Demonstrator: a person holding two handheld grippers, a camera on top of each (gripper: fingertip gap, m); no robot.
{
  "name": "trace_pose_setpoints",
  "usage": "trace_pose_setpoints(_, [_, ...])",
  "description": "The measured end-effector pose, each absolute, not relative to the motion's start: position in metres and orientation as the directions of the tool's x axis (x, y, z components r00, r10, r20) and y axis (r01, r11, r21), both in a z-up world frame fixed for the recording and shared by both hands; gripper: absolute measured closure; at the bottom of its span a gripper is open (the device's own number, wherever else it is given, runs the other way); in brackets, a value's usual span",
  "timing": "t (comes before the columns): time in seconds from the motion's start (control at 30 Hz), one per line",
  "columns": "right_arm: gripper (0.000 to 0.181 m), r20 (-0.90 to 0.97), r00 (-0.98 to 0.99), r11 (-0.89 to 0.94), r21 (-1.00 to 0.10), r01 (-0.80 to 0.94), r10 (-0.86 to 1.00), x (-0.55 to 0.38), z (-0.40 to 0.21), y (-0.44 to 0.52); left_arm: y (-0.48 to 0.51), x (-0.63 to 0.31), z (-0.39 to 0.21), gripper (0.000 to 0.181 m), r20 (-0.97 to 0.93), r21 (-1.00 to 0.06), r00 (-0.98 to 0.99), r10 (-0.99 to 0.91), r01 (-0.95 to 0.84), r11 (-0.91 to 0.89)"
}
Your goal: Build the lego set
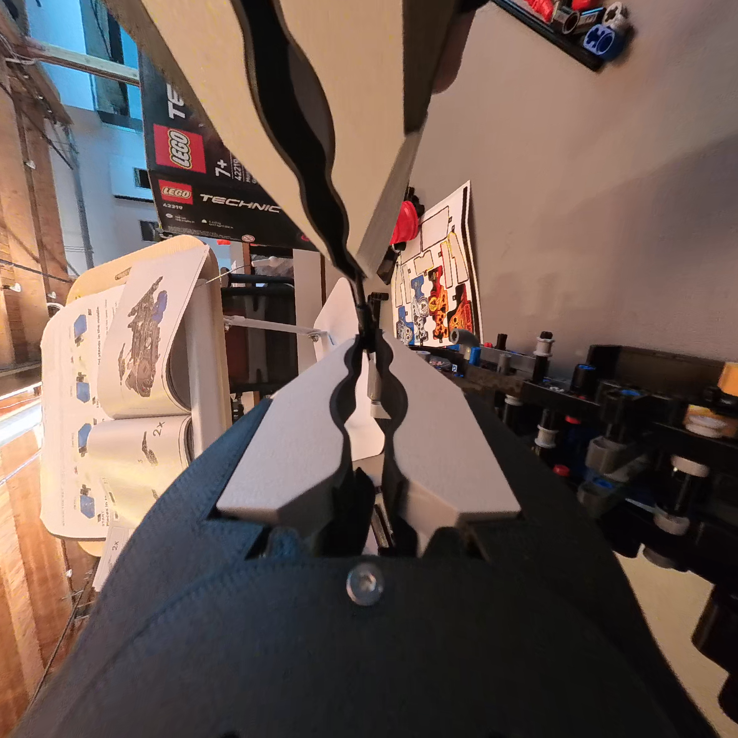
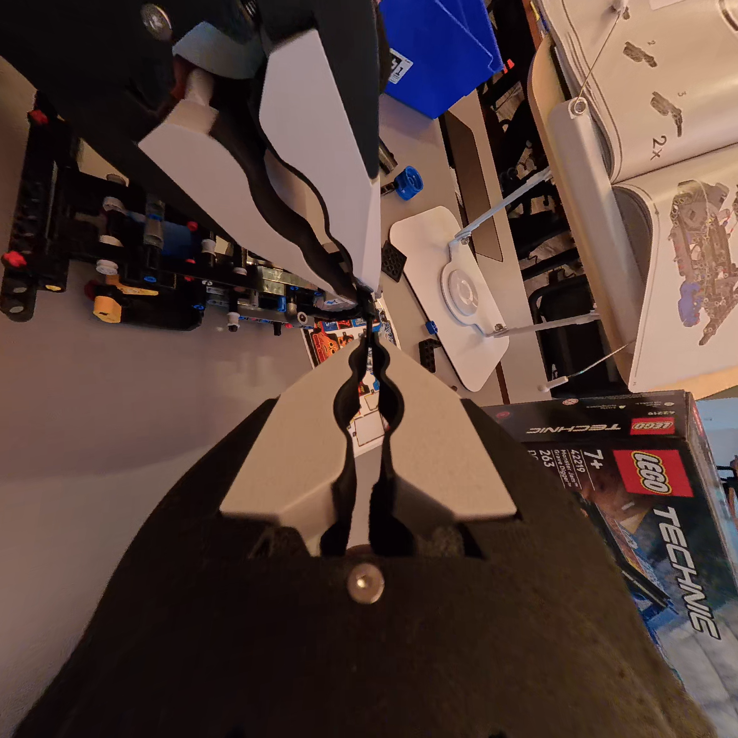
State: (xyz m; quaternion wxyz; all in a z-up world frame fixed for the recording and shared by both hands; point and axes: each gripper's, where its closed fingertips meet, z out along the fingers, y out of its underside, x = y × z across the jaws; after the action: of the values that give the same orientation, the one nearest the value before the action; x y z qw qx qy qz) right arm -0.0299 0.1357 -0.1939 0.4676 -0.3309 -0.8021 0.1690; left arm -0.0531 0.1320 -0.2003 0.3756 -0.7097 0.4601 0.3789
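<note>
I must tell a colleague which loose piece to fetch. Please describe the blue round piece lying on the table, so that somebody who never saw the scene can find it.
In the right wrist view, start from the large blue bin at the table's far edge. Just below it, towards the flat white stand base, lies the blue round piece. It is a ribbed blue wheel-like disc lying alone on the bare table; the loose pieces nearby are black and angular.

Plain grey table (image 2: 100,399) bearing black partly built brick model (image 2: 131,255), colourful sticker sheet (image 1: 437,275), dark printed set box (image 2: 623,479), white stand base (image 2: 451,295).
</note>
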Motion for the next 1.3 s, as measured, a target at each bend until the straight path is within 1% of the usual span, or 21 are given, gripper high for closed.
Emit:
trace_pose_setpoints(0.17, [0.181,0.633,-0.339,0.716,-0.581,0.387,0.696,-0.031,-0.197,0.140,0.132,-0.049,-0.201,0.178,-0.881,-0.184,0.286,-0.377,-0.941,-0.286])
trace_pose_setpoints(0.23, [0.181,0.603,-0.348,0.696,-0.612,0.376,0.718,-0.030,-0.198,0.141,0.132,-0.045,-0.201,0.178,-0.883,-0.182,0.281,-0.377,-0.944,-0.277])
trace_pose_setpoints(0.47, [0.181,0.495,-0.405,0.624,-0.719,0.306,0.769,-0.024,-0.193,0.135,0.129,-0.042,-0.198,0.178,-0.869,-0.234,0.314,-0.383,-0.942,-0.242])
trace_pose_setpoints(0.9, [0.181,0.412,-0.478,0.572,-0.780,0.256,0.776,-0.019,-0.196,0.130,0.125,-0.038,-0.201,0.178,-0.881,-0.232,0.278,-0.383,-0.959,-0.162])
trace_pose_setpoints(1.07, [0.181,0.406,-0.486,0.569,-0.783,0.252,0.774,-0.018,-0.196,0.129,0.126,-0.037,-0.201,0.178,-0.887,-0.229,0.268,-0.376,-0.962,-0.146])
trace_pose_setpoints(1.3, [0.181,0.441,-0.479,0.608,-0.744,0.278,0.759,-0.019,-0.201,0.129,0.126,-0.039,-0.205,0.178,-0.887,-0.214,0.259,-0.383,-0.964,-0.158])
